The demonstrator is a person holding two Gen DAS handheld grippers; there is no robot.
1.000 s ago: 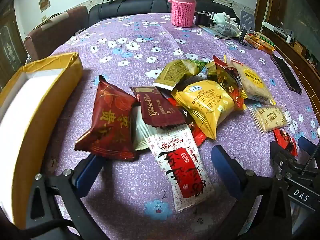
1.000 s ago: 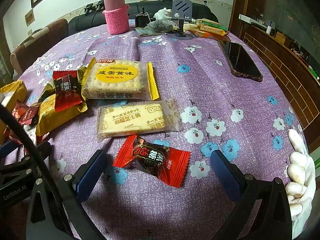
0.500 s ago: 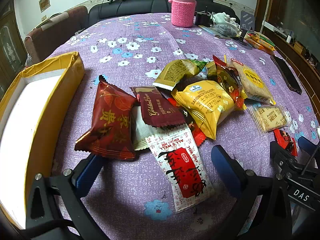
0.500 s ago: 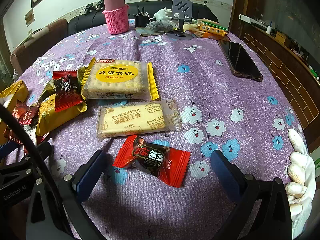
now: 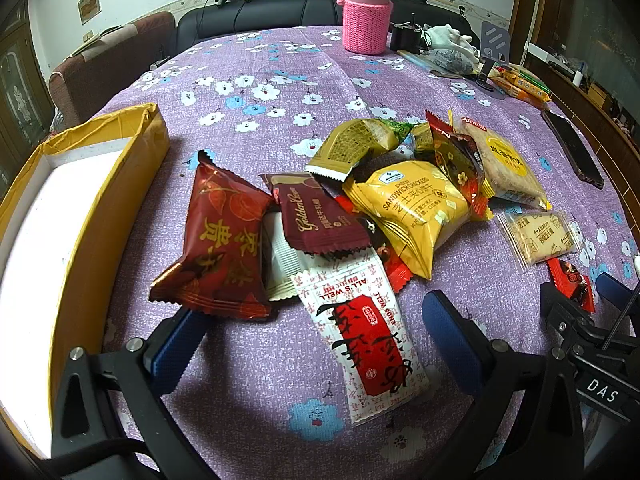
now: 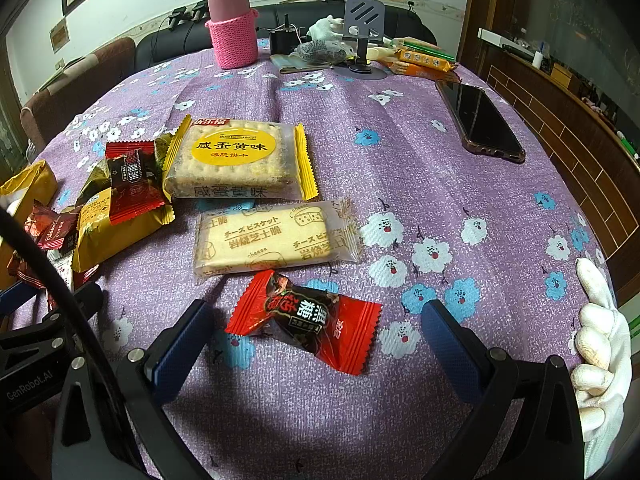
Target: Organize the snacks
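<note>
Both tongs released, unchanged; yellow box (image 5: 120,184) shows more vs. earlier, L tongs (image 5: 316,332) probably shifted.

A round surface under a purple flower-printed cloth (image 6: 400,184) carries a heap of wrapped snacks (image 5: 360,216), an open yellow cardboard box (image 5: 100,216) at its left edge, a red-and-black twisted candy wrapper (image 6: 308,320), a clear-wrapped cheese biscuit pack (image 6: 272,240), a dark phone (image 6: 480,120) and a pink knit-sleeved flask (image 6: 232,28).

Mixed foil snack packets (image 5: 360,216) lay heaped flat on purple floral cloth, open yellow cardboard box (image 5: 80,216) stood just left, empty.
</note>
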